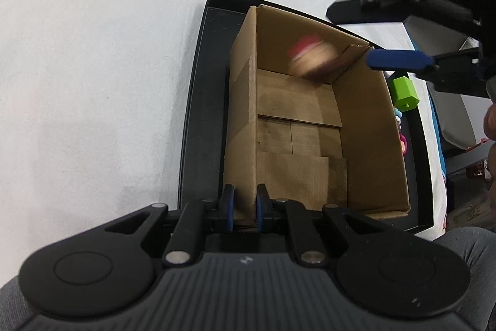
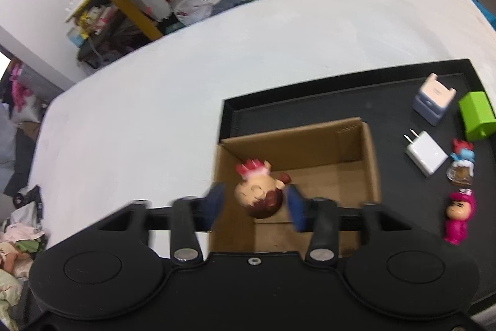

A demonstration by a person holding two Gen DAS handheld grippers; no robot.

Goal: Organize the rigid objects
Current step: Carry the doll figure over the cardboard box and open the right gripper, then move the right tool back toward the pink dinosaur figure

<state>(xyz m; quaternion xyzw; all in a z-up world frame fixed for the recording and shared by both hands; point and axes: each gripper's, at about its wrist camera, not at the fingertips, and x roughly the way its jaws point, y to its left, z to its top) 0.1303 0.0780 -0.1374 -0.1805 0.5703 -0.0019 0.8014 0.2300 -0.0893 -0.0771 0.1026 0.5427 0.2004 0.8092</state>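
Figurine (image 2: 259, 194) first: a small doll with a red-and-white crest, a brown body and a round pale face sits between my right gripper's (image 2: 255, 203) blue pads (image 2: 214, 200), and I see a gap on either side of it, so the pads are parted and not pressing on it. It hangs over the open cardboard box (image 2: 369, 151), near the wall closest to those jaws. From my left wrist view the same figurine (image 1: 311, 58) shows only as a red-and-tan blur against the far inner wall of the cardboard box (image 1: 365, 120), just beside the right gripper's blue pad (image 1: 398, 59).

My left gripper (image 1: 245, 207) is clamped on the box's near-left wall, one pad on each face of the cardboard, right at the rim below my camera.

Beyond the box, on my right jaw's outer side, the remaining pieces lie on the black tray (image 2: 310, 101): a white plug charger (image 2: 426, 154) nearest the box, a pale blue-and-cream block (image 2: 434, 101) past it, a green block (image 2: 477, 117) further out, a small red-and-blue figure (image 2: 462, 160), and a pink doll (image 2: 458, 214) lying closest to the gripper body. The tray rests on a white table (image 2: 155, 101).
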